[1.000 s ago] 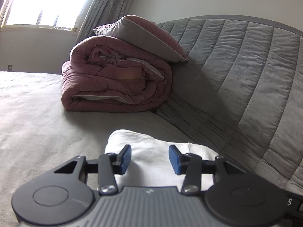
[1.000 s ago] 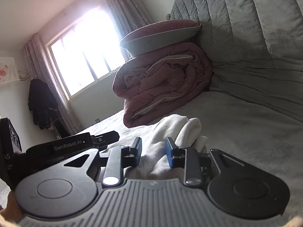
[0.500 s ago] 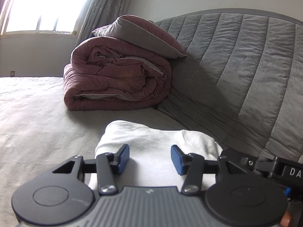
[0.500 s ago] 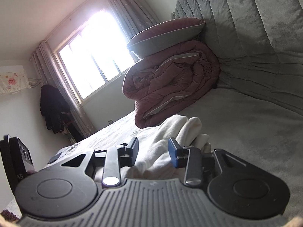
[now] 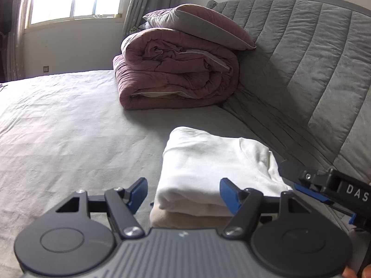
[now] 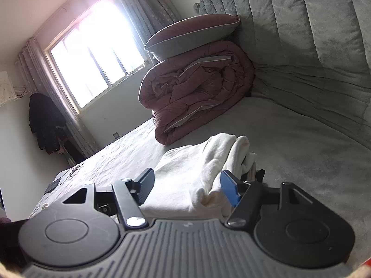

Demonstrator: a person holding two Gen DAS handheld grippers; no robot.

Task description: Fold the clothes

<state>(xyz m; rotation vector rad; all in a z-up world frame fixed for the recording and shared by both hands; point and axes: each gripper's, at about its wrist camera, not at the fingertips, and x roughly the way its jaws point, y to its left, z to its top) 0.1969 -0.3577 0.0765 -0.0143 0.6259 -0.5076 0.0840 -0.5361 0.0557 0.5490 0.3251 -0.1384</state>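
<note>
Landmark for all positions: rolled maroon comforter (image 5: pixel 176 69), which sits on the bed (image 5: pixel 65 125) against the grey quilted headboard (image 5: pixel 313 64), a maroon-and-grey pillow (image 5: pixel 197 25) on top of it.

Left gripper (image 5: pixel 183 192): jaws opening, blue pads well apart, nothing pinched between them. It hangs on the near side of the garment, which shows through the gap but is not touched by either pad.

White garment (image 5: pixel 208 162): folded into a compact rectangle, lying flat on the bed nearer the camera than the comforter and a little toward the headboard side. A beige layer (image 5: pixel 185 217) shows under its near edge (same piece or a second one, cannot tell).

Right gripper (image 6: pixel 185 185): jaws likewise opening, empty; the right pad sits just beside the bunched edge of the garment (image 6: pixel 197 169), and whether it brushes the cloth cannot be told.

Handling, as judged: soft knit, light, limp, no stiffness of its own. Layers would likely slide apart if lifted by one corner. Best hold looks to be the thick folded edges, one gripper per side, pinching through all layers. Fold appears essentially complete (grippers releasing).
</note>
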